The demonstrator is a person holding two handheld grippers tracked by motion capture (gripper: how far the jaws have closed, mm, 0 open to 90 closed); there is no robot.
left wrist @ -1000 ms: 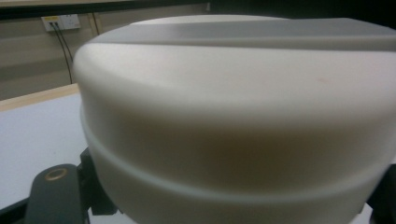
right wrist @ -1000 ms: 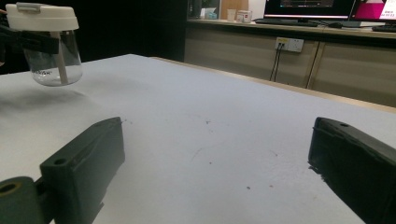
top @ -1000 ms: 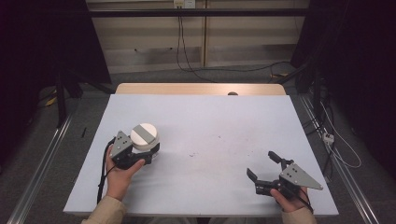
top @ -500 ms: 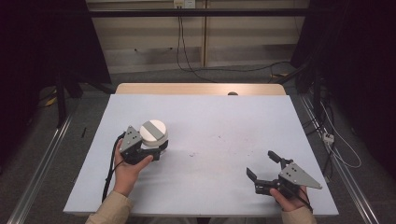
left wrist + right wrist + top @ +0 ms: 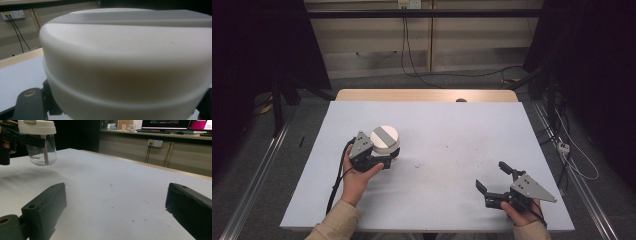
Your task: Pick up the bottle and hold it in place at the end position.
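The jar (image 5: 385,141), white-lidded with a clear body, hangs above the table's (image 5: 452,130) left half, pinched under its lid by the left gripper (image 5: 382,161), whose jaws the lid mostly hides. The right gripper (image 5: 493,176) rests spread near the front right edge, holding nothing.

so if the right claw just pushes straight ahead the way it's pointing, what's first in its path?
Nothing close. The right claw stands open over bare table, and its own view shows a free surface up to the far edge. The lidded clear cup in the left claw sits well off to the side, though depth is uncertain.
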